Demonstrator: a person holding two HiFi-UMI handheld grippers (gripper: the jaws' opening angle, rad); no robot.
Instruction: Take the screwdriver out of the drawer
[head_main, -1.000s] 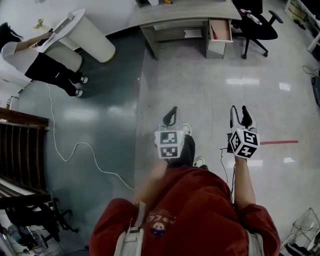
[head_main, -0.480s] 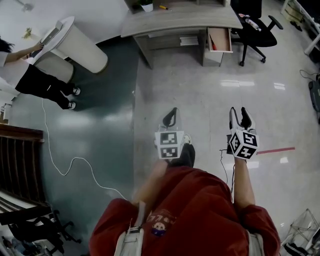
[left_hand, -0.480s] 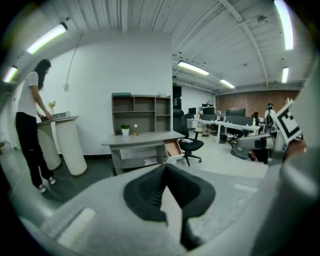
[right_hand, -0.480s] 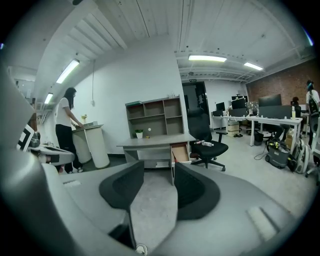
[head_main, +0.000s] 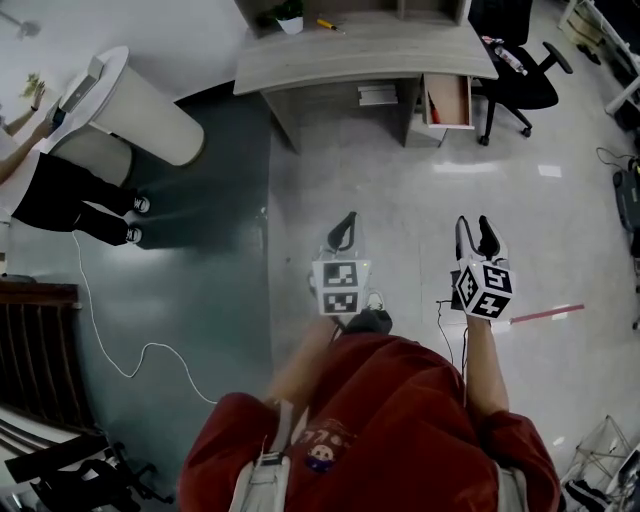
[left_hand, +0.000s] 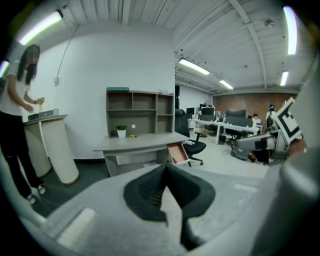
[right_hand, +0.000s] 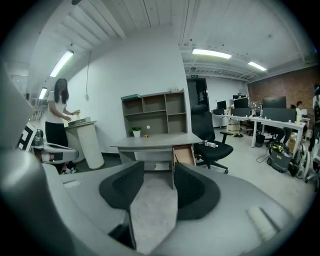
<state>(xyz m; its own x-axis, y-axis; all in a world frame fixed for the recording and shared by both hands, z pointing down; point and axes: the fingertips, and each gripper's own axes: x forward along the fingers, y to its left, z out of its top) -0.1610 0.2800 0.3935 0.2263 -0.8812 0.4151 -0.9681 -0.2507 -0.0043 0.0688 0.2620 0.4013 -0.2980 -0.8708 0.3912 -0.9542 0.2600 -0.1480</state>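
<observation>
The screwdriver cannot be picked out at this range. Its place, the open drawer with an orange-brown inside (head_main: 447, 100), is too small in every view to show what lies in it. The drawer hangs pulled out under the right end of a long grey wooden desk (head_main: 360, 50), well ahead of the person across a pale, glossy floor.

On the desk top stand a small green plant in a white pot (head_main: 290, 15) and, near it, a little yellow object (head_main: 328, 23). In the right gripper view a grey open shelf unit (right_hand: 152, 114) rises from the back of the desk. A black swivel office chair (head_main: 520, 60) stands just to the right of the drawer.

Both tools are held out over the floor, well short of the desk. The left gripper (head_main: 345, 222) has its black pads pressed together at the tips, with nothing between them. The right gripper (head_main: 475, 228) has its jaws parted by a clear gap that shows only floor and the distant drawer (right_hand: 184, 155).

To the left, another person in a black skirt (head_main: 60, 195) stands at a white cylindrical pedestal (head_main: 130, 110). A thin white cable (head_main: 110, 340) trails over the darker floor.
</observation>
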